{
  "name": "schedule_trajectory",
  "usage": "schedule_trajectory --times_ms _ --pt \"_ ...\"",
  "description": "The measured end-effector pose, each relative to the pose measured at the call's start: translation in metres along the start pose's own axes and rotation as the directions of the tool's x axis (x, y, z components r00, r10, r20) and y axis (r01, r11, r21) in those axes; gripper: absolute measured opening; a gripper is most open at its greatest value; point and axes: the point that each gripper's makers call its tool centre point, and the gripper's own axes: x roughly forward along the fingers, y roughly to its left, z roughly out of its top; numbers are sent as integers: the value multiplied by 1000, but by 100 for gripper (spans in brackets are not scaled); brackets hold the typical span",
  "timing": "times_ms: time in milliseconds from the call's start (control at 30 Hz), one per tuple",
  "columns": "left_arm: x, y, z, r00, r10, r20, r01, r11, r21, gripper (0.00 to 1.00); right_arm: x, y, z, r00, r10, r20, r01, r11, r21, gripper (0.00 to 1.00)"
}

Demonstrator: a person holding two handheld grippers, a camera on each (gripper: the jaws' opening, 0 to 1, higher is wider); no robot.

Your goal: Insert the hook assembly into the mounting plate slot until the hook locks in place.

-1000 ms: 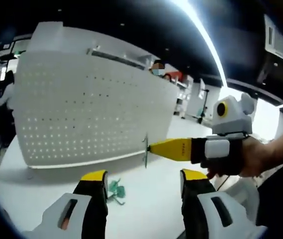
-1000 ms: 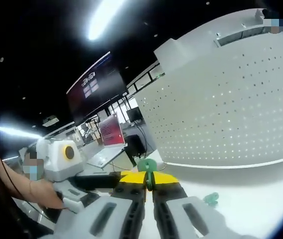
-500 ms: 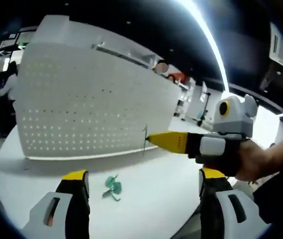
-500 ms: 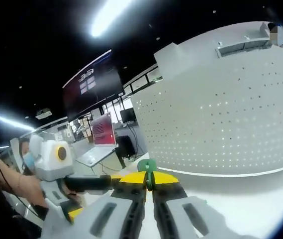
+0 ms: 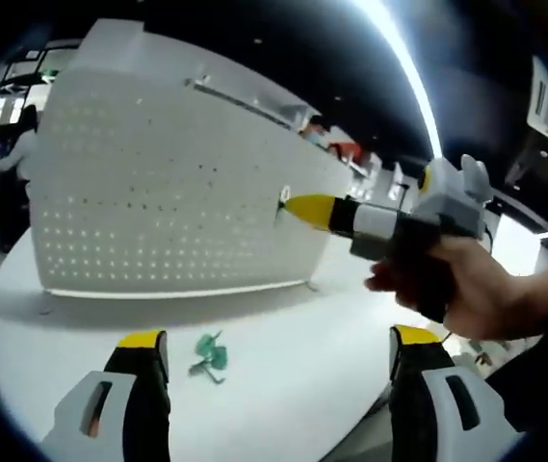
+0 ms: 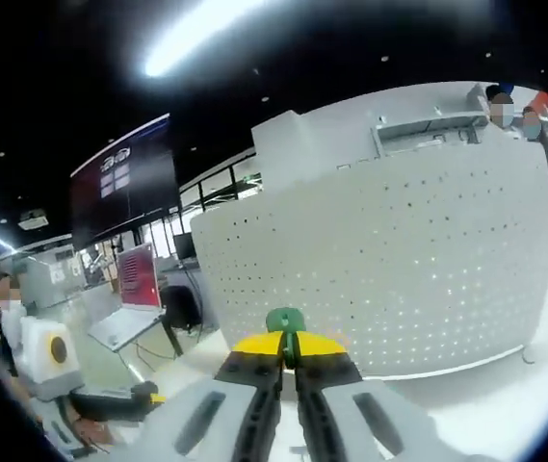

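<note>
A white perforated mounting plate [image 5: 158, 192] stands upright on the white table [image 5: 302, 327]. In the right gripper view the same mounting plate [image 6: 389, 269] curves across the middle. My right gripper [image 6: 288, 345] is shut on a green hook [image 6: 285, 320], which sticks up between its yellow tips. In the left gripper view the right gripper [image 5: 307, 209] comes in from the right, held by a hand [image 5: 466, 289], with the thin hook [image 5: 282, 203] at its tip close to the plate's face. My left gripper [image 5: 278, 337] is open with nothing in it, low over the table.
Spare green hooks [image 5: 206, 354] lie on the table in front of the plate. The left gripper [image 6: 52, 351] shows at the lower left of the right gripper view. A laptop [image 6: 134, 298] and a dark wall screen [image 6: 124, 183] stand behind.
The right gripper has risen with its hook and moved closer to the plate's face. My left jaws opened wider a second ago and have stayed open since.
</note>
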Motion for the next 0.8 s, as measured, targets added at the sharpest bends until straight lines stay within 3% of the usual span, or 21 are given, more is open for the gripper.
schedule_trajectory --times_ms 433,800 --pt "-4 11 -7 1000 14 -22 -15 1000 -25 95 34 -26 28 995 -84 54 84 996 2 1" --pt "-2 12 -11 998 -3 -56 2 1000 -25 97 70 -59 63 980 -162 113 161 987 18 1"
